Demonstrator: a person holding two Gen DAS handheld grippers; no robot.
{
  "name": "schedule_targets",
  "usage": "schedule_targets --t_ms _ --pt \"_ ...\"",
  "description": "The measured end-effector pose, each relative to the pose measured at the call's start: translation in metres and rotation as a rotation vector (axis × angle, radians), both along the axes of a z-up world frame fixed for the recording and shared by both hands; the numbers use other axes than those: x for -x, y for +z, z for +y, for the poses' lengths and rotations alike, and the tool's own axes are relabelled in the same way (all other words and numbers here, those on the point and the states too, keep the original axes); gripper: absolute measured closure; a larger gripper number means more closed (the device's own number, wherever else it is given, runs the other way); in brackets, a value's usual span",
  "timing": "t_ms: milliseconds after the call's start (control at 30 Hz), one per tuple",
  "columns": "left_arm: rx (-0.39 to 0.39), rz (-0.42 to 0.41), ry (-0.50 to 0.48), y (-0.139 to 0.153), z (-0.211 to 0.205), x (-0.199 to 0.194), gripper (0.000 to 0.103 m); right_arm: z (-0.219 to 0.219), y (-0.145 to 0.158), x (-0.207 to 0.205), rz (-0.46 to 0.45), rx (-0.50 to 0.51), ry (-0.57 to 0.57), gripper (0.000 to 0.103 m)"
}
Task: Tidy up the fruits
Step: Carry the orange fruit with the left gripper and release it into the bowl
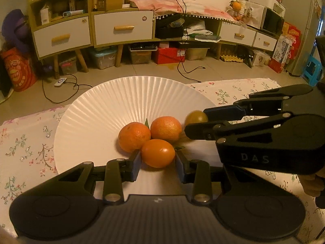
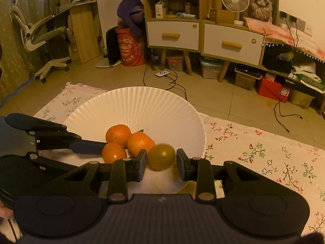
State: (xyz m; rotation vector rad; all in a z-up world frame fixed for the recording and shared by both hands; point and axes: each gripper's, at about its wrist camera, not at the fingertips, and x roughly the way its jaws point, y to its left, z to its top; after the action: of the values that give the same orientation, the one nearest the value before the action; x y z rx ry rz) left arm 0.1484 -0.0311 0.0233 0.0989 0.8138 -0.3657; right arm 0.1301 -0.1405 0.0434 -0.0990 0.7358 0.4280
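A white fluted plate [image 1: 113,101] [image 2: 142,105] holds three orange fruits and a greenish one. In the left wrist view two mandarins [image 1: 134,139] [image 1: 166,128] lie behind a smooth orange fruit [image 1: 158,153] that sits between the left gripper's [image 1: 158,160] fingers; a small gap shows on each side. The right gripper [image 2: 161,160] is open around the greenish fruit [image 2: 161,157] [image 1: 196,117], which looks blurred, with a gap at its right finger. Each gripper shows in the other's view: the right gripper [image 1: 196,122] and the left gripper [image 2: 105,151].
The plate rests on a floral cloth [image 2: 264,152] on a low surface. Beyond are a tiled floor with cables [image 1: 61,93], a cabinet with drawers [image 1: 121,30] and storage boxes beneath it.
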Motion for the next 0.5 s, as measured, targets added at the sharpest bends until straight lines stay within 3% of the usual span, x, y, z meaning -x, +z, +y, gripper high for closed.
schedule_targets --t_ms 333,500 --pt "-0.019 -0.017 -0.002 0.0032 -0.0023 0.0018 0.069 0.0011 0.0016 0.0018 -0.007 0.008 -0.016 0.073" --pt "-0.02 -0.026 0.0 0.0065 -0.0008 0.0051 0.061 -0.0007 0.0063 0.0072 -0.02 0.013 -0.039 0.058"
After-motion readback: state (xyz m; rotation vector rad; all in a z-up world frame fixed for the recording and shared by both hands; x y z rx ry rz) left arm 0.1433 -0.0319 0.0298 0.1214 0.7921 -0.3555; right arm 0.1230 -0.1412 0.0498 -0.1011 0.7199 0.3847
